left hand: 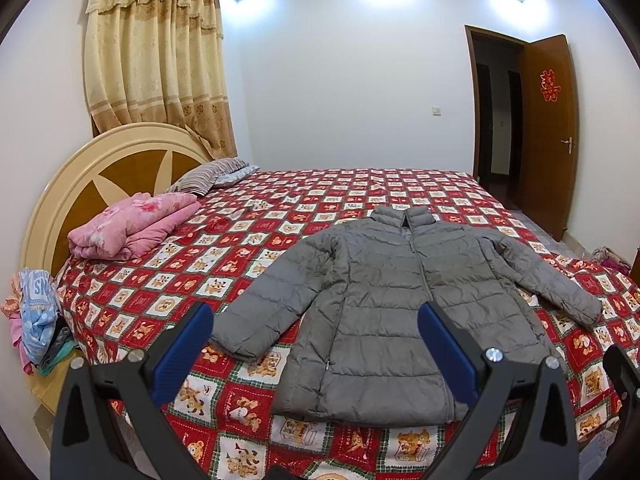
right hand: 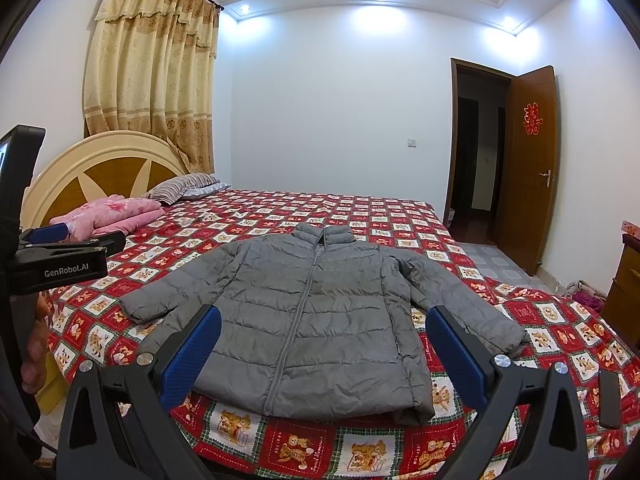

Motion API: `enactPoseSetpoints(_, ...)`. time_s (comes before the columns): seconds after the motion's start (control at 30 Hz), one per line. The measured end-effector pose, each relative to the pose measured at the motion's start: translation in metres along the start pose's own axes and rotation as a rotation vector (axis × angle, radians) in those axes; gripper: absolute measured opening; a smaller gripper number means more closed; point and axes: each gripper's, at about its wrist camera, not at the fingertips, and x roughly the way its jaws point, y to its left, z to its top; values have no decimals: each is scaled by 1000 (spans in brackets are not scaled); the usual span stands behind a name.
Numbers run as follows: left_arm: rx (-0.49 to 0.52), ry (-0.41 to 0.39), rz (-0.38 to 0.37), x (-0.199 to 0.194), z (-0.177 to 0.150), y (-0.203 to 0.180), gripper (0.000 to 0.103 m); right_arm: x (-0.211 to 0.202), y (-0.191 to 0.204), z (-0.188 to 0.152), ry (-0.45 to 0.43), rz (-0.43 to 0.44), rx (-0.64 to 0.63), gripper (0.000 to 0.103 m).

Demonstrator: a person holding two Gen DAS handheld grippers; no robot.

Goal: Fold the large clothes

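Left wrist: left gripper (left hand: 316, 344) wide open, empty, above the grey jacket (left hand: 400, 300).

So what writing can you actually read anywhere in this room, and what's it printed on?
"GenRobot.AI": white print on the side of the left tongs, seen from the right wrist camera.
Red paper sign on the open door: a decorative character, too stylised and small to read with certainty.
Blue cloth beside the bed: large letters, partly folded away, unreadable.
Bedspread: small words in the bear squares, too blurred.
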Motion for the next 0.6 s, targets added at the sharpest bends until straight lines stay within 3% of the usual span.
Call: enactPoseSetpoints(0.6,-8,-5,7,0,1,4,103,1,-1,-1,1,-1,3,102)
